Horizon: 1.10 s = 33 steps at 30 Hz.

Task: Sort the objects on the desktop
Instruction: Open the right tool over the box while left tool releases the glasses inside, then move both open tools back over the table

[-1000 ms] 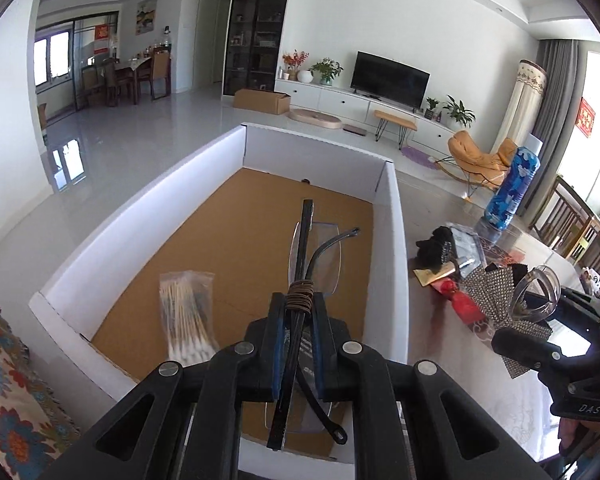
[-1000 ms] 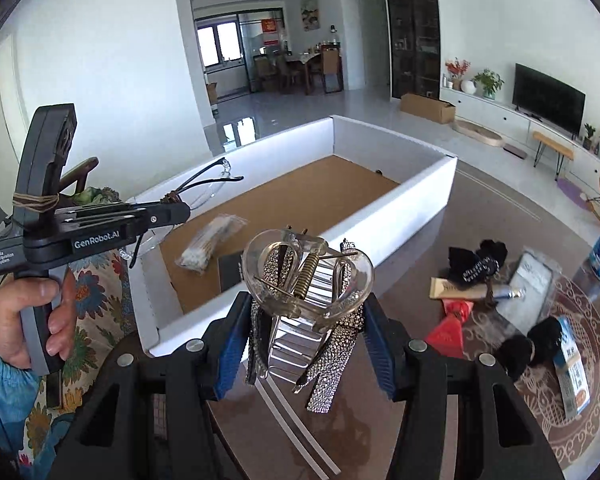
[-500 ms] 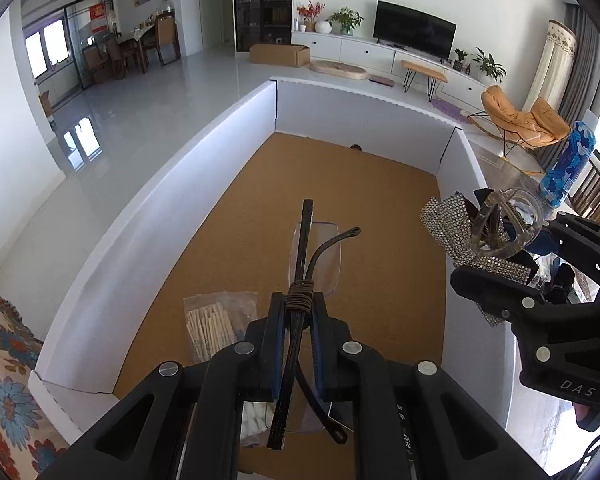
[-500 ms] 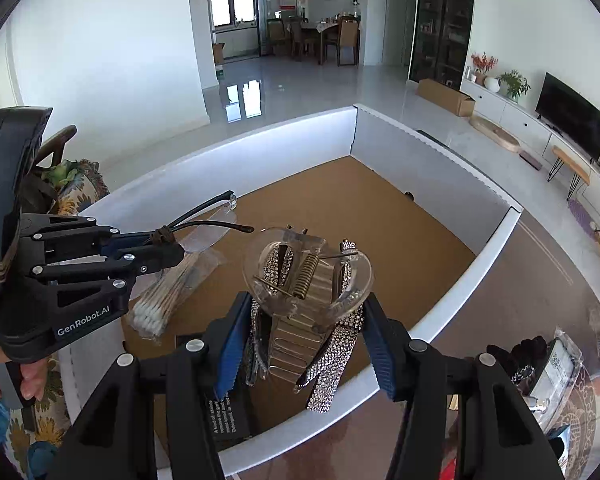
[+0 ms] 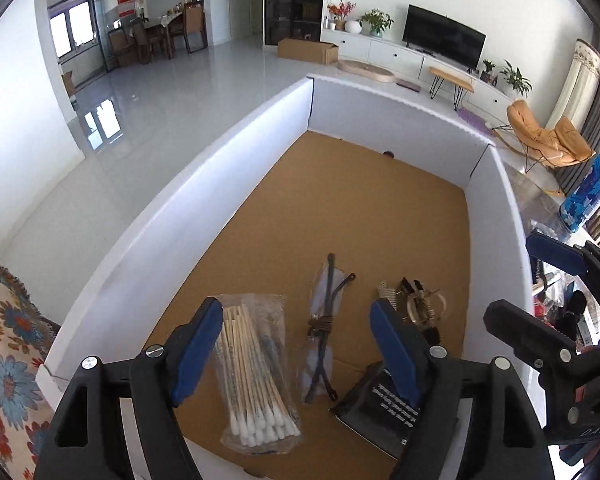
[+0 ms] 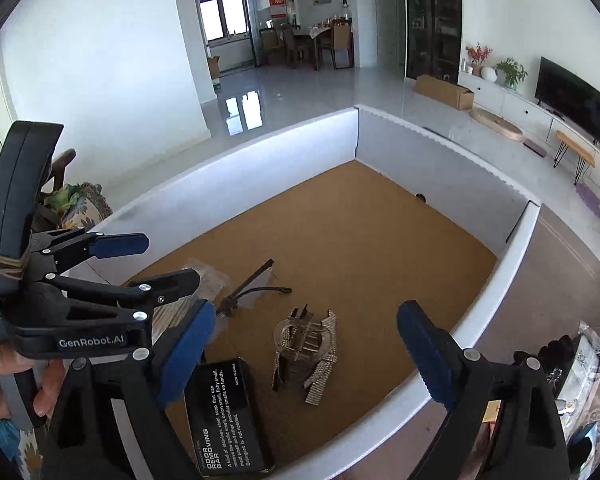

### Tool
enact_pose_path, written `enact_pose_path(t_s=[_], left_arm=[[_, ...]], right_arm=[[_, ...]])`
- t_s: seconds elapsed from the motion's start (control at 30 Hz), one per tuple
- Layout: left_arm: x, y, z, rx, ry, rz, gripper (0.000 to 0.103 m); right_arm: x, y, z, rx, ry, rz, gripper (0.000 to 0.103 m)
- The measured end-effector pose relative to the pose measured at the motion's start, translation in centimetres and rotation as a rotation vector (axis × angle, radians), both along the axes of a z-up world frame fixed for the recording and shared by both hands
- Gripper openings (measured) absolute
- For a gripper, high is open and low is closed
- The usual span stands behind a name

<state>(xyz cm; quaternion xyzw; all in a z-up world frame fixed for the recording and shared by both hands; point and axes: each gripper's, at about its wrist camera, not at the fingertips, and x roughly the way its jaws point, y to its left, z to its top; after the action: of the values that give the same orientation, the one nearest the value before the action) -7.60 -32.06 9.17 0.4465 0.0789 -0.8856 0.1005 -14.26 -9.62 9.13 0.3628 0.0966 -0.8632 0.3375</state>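
In the box (image 5: 204, 184): one swab packet (image 5: 256, 376), one glasses (image 5: 324, 320), one hair clip (image 5: 420, 304), one black packet (image 6: 228, 416).

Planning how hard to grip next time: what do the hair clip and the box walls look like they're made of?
Hair clip: looks like clear glossy plastic with a metal spring and rhinestone-like strips, judging by the see-through body and the sparkle. Box walls: matte white foam board or painted cardboard, I can't tell which; the floor is bare brown cardboard.

Glossy pale floor (image 5: 172, 92), white walls (image 6: 112, 60), dark television (image 5: 444, 42), dining table (image 6: 308, 46) by bright windows (image 6: 222, 20).
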Motion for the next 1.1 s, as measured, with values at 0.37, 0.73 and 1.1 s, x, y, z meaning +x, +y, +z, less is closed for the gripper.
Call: enact_pose_path(t_s=[0.37,0.73,1.1], left_arm=[[7.0,19.0,1.9,0.103,0.149,-0.42,0.101],[5.3,30.9,-11.1,-0.052,-0.058,-0.505,0.103],[5.5,30.8,-11.4,-0.057,-0.001,-0.495,0.103]], right_arm=[[11.5,23.3,-7.0,0.084,0.007,-0.328,0.103],[15.7,38.8,-12.1,0.153,-0.131,-0.607,0.103],[15.5,38.5,-12.1,0.157,-0.138,-0.624,0.103]])
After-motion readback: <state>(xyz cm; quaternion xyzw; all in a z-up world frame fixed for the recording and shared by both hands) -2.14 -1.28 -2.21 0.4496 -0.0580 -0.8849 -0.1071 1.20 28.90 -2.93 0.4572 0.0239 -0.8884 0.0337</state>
